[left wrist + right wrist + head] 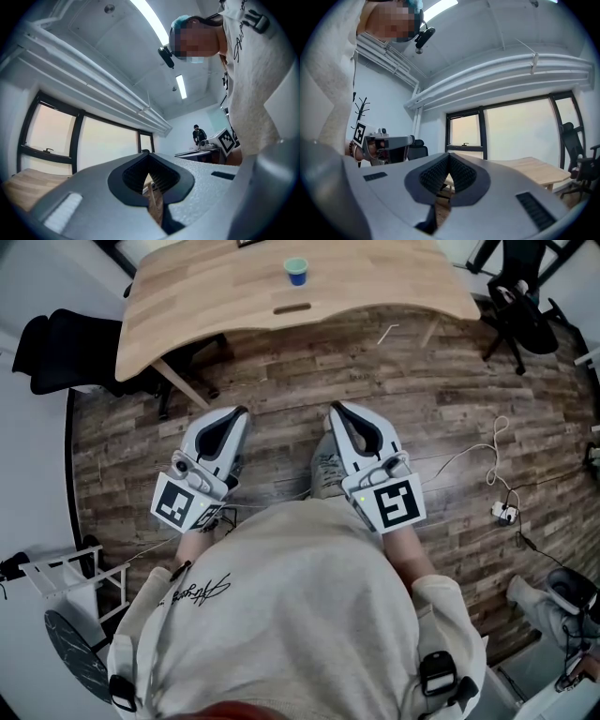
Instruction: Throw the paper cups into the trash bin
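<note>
A blue paper cup stands upright on the far part of the light wooden table, well ahead of both grippers. My left gripper and right gripper are held side by side close to the body, over the wooden floor, pointing toward the table. Both are shut, and nothing is between the jaws. In the left gripper view the left gripper has its tips together. The right gripper view shows the right gripper closed the same way, with the table beyond it. No trash bin is clearly in view.
Black office chairs stand at the table's left and at its right end. White cables and a plug lie on the floor to the right. A white rack is at the lower left. Another person's foot shows at the lower right.
</note>
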A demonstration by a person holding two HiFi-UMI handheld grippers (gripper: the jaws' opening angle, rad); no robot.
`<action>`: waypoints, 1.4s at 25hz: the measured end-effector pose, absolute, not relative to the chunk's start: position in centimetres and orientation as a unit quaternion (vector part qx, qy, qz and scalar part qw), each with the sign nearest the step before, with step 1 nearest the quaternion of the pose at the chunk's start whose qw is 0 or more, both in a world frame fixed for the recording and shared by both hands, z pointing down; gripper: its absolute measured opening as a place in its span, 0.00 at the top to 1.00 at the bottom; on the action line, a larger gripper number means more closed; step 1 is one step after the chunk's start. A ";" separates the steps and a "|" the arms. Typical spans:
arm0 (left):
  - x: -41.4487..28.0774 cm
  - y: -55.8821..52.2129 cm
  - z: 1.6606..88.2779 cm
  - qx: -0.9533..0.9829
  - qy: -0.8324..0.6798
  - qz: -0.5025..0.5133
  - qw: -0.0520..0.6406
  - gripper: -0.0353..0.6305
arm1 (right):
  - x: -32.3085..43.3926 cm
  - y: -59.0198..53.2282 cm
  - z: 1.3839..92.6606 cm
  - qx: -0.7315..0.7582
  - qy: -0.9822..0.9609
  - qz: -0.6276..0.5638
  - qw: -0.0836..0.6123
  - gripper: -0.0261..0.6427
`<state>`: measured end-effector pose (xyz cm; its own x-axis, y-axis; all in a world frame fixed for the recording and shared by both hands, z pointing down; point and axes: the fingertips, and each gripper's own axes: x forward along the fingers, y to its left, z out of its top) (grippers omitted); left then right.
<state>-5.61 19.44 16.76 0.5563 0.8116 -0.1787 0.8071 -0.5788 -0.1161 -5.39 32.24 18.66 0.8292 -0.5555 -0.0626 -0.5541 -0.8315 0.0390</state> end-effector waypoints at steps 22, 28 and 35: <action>14.8 22.2 17.4 -0.898 -0.429 0.097 0.011 0.94 | 15.4 34.4 20.2 0.943 -0.332 -0.008 0.001 0.95; 20.1 23.1 16.9 -0.903 -0.419 0.093 0.018 0.94 | 21.2 35.2 19.5 0.938 -0.348 -0.009 -0.001 0.95; 26.2 24.2 16.5 -0.908 -0.409 0.092 0.017 0.94 | 27.7 35.8 19.1 0.930 -0.367 -0.006 0.000 0.95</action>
